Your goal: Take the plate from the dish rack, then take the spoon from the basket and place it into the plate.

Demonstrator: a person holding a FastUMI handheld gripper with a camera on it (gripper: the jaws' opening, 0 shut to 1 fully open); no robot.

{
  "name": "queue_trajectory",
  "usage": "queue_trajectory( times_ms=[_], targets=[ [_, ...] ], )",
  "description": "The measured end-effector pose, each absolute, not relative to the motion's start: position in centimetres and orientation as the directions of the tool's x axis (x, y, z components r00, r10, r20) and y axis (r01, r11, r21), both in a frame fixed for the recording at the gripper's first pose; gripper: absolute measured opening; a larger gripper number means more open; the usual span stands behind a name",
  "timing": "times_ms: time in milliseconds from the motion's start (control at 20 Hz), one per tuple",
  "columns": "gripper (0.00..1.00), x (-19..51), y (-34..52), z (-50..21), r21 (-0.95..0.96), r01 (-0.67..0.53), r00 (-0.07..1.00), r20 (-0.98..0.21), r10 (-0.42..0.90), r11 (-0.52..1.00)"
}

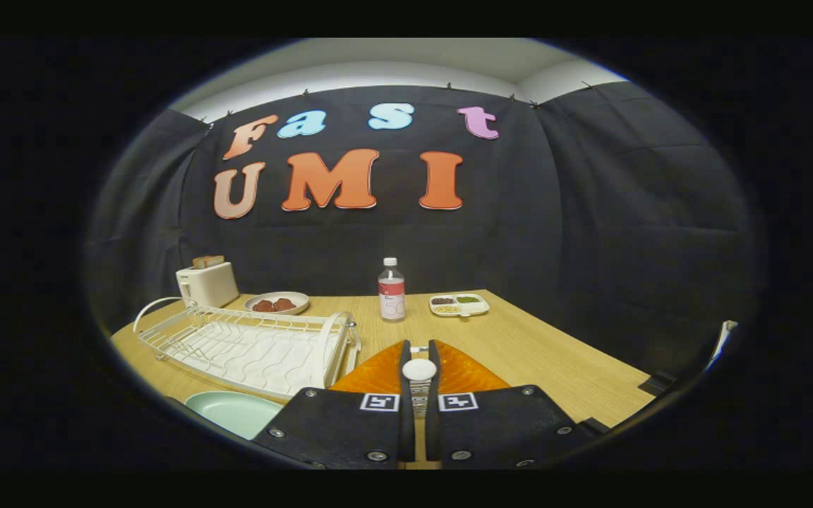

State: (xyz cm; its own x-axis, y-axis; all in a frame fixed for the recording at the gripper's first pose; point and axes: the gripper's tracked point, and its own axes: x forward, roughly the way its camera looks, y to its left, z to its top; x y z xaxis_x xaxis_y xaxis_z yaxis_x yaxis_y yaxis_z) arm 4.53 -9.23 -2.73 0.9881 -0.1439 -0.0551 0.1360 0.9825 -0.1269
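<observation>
The fingers (418,374) are clenched on what looks like the spoon (419,369), its pale handle end pinched between them above the orange basket (463,374). The plate (237,411) already lies on the tabletop (533,339) beside the empty dish rack (251,346), well placed to receive the spoon.

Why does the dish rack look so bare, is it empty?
Empty. The white dish rack holds no dishes, and the green plate lies flat on the table beside it.
</observation>
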Motion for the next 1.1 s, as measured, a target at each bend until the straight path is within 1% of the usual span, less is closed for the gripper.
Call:
queue_trajectory(
  times_ms=[400,700,1100],
  targets=[
    [0.06,0.8,-6.8,0.1,-0.14,0.121,0.992,-0.008,-0.123,0.983],
    [0.06,-2.4,-3.5,-0.5,-0.126,0.062,0.998,-0.012,-0.065,0.99],
    [0.06,-5.8,2.3,-2.6,-0.102,-0.052,0.998,-0.039,0.048,0.993]
  ],
)
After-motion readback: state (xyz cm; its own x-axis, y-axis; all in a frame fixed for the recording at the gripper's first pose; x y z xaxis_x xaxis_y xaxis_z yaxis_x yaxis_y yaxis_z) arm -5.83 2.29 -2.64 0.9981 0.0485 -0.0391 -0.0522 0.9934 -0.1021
